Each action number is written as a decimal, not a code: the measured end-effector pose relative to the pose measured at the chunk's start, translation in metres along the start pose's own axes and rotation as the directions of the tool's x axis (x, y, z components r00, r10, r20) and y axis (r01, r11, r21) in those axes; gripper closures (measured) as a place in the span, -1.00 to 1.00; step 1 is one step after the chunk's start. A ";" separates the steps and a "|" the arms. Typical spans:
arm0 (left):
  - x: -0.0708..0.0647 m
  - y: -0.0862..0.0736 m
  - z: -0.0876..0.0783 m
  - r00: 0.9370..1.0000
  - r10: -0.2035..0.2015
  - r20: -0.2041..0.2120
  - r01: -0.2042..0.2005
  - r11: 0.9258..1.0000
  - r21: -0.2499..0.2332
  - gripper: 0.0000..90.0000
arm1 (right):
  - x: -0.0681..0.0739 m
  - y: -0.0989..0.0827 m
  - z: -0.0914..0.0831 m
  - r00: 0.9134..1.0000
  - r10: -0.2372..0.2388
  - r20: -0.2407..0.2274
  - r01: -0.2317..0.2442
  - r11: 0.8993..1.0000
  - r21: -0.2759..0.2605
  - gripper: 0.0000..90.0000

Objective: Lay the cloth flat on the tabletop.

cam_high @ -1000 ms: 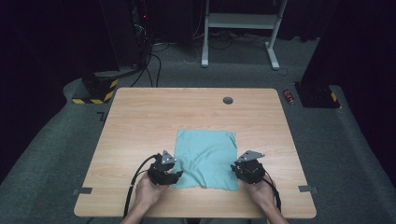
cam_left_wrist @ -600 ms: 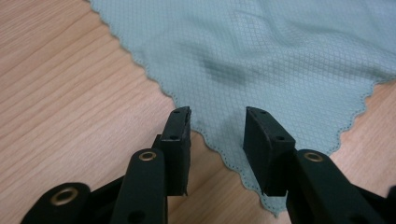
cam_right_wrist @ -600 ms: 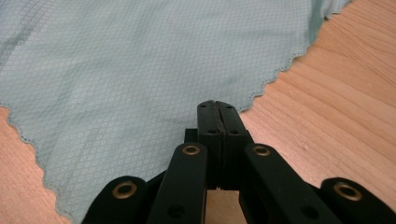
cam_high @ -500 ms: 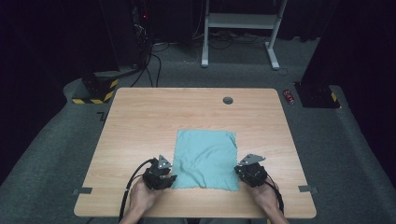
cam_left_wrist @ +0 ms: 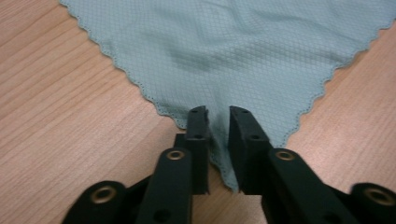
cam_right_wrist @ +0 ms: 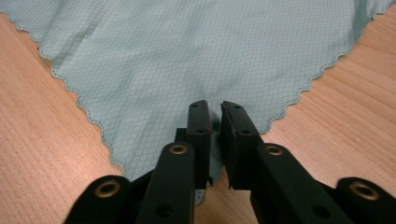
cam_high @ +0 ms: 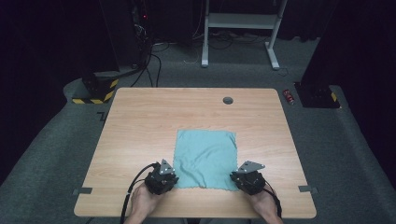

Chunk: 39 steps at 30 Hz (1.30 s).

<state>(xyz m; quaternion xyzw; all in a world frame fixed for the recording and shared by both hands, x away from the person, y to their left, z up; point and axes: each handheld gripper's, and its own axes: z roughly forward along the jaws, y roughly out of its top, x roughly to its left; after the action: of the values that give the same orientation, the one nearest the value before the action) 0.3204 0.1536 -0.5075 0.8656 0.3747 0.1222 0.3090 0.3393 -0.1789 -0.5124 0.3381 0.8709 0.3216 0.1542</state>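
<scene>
Teal cloth point(cam_high: 205, 157), near corners between both jaws

Light wooden surface point(cam_high: 154, 121) with a small round dark grommet point(cam_high: 228, 100), set on grey carpet floor point(cam_high: 56, 172). Beyond, white metal desk frame point(cam_high: 243, 21), tangled black cables point(cam_high: 149, 56), yellow-and-black striped base point(cam_high: 95, 91), small red can point(cam_high: 289, 96). Dark, dimly lit surroundings.

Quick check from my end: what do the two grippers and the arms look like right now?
Both the left gripper and right gripper are black, each topped by a grey three-cornered plate. Jaws are flat black bars with brass-coloured rivets. A black cable trails from each. Forearms are bare, no sleeves visible.
</scene>
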 end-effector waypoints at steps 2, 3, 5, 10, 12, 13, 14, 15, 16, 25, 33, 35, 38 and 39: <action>0.000 0.001 -0.001 1.000 0.003 0.011 -0.003 1.000 0.015 0.95 | 0.000 0.000 -0.001 1.000 -0.003 0.000 0.003 1.000 0.008 0.94; 0.001 0.001 -0.001 1.000 0.003 0.016 -0.003 1.000 0.026 0.95 | -0.001 0.000 -0.001 1.000 -0.004 0.000 0.004 1.000 0.015 0.96; 0.003 0.001 -0.003 0.999 -0.006 0.036 0.005 0.999 0.040 0.95 | -0.002 0.001 -0.002 1.000 -0.002 -0.006 0.002 1.000 0.027 0.96; 0.008 -0.004 -0.008 0.997 -0.051 0.050 0.049 0.998 0.046 0.85 | -0.001 0.000 -0.005 1.000 -0.008 0.020 0.007 0.999 0.044 0.85; 0.006 -0.005 -0.009 0.996 -0.075 0.047 0.074 0.997 0.025 0.56 | 0.000 0.000 -0.008 1.000 0.011 0.012 -0.011 0.999 0.032 0.71; 0.004 -0.005 -0.010 0.996 -0.069 0.053 0.069 0.998 0.012 0.48 | 0.002 -0.001 -0.010 1.000 0.015 0.003 -0.015 1.000 0.019 0.69; 0.000 -0.004 -0.011 0.997 -0.051 0.049 0.051 0.999 -0.007 0.41 | 0.004 0.000 -0.012 1.000 0.010 -0.004 -0.010 1.000 0.007 0.67; -0.003 -0.003 -0.012 0.999 -0.025 0.044 0.026 0.999 -0.021 0.39 | 0.007 0.000 -0.014 1.000 -0.003 -0.009 0.003 1.000 -0.004 0.67; -0.006 -0.002 -0.013 0.999 -0.014 0.044 0.016 0.999 -0.037 0.39 | 0.010 0.000 -0.015 1.000 -0.013 -0.022 0.013 1.000 -0.014 0.67; -0.015 0.017 0.004 0.999 0.043 0.033 -0.041 0.997 -0.061 0.45 | 0.024 0.008 -0.002 0.996 -0.025 -0.080 0.024 1.000 -0.014 0.72; -0.018 0.005 0.009 0.996 0.076 0.051 -0.073 0.996 -0.052 0.48 | 0.026 0.003 -0.001 0.994 -0.057 -0.096 0.059 0.998 0.017 0.97; -0.018 0.003 0.008 0.995 0.089 0.047 -0.087 0.995 -0.048 0.48 | 0.027 0.001 -0.004 0.993 -0.066 -0.095 0.069 0.997 0.021 0.98; -0.018 0.002 0.004 0.994 0.095 0.061 -0.094 0.995 -0.025 0.48 | 0.027 -0.003 -0.006 0.994 -0.063 -0.094 0.064 0.998 0.009 0.99; -0.018 0.001 0.003 0.994 0.090 0.067 -0.088 0.996 -0.021 0.48 | 0.027 -0.004 -0.006 0.994 -0.062 -0.094 0.063 0.998 0.007 0.99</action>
<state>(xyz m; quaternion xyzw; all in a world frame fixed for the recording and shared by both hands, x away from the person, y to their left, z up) 0.3102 0.1391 -0.5089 0.8822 0.3238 0.1096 0.3237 0.3151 -0.1657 -0.5116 0.2959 0.8889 0.3279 0.1217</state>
